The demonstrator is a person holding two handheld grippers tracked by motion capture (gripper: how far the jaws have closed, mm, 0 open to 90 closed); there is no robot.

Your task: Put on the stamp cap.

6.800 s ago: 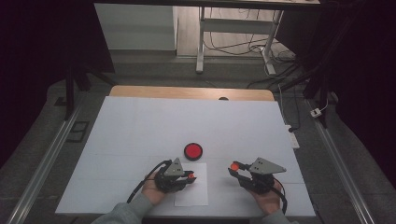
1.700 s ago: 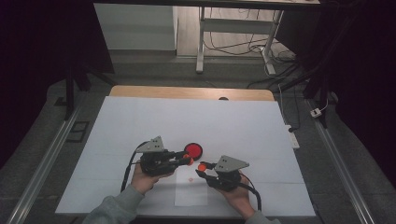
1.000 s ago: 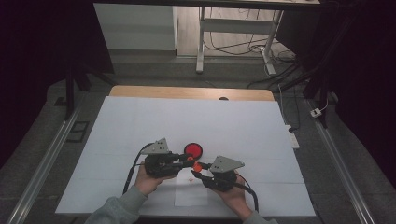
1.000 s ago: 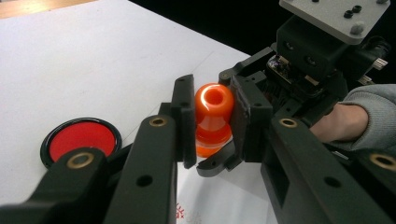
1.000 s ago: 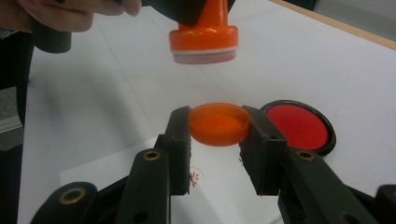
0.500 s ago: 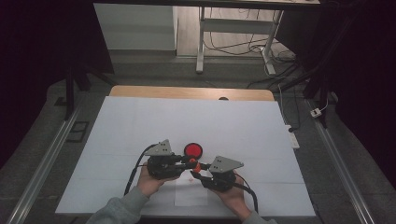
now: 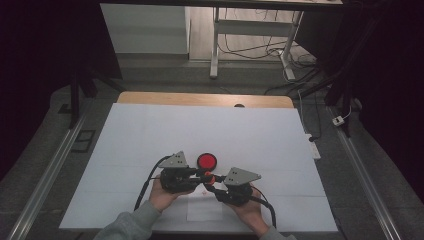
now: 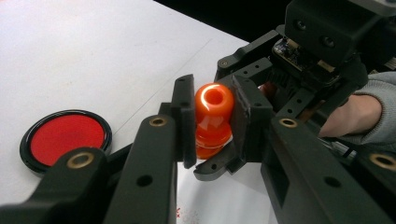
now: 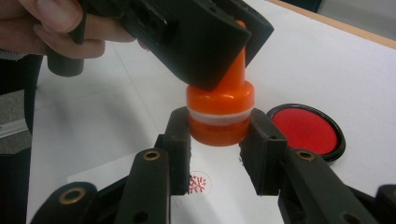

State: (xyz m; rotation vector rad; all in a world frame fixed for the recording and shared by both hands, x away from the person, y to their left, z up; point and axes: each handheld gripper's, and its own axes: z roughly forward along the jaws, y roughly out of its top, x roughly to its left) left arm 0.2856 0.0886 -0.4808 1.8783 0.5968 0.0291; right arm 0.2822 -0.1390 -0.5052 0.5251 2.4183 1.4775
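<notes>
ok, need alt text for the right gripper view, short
An orange stamp is held above a sheet of white paper: the right gripper clamps its wide base while the left gripper grips its handle from above. A red snowflake print marks the paper below, and a round red ink pad lies behind on the white table.

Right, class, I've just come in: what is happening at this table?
A person holds an orange stamp between two grippers. The left gripper clamps its knob, the right gripper its base, above a sheet of paper that already bears a red snowflake print. A round red ink pad lies open on the white table just beyond.
</notes>
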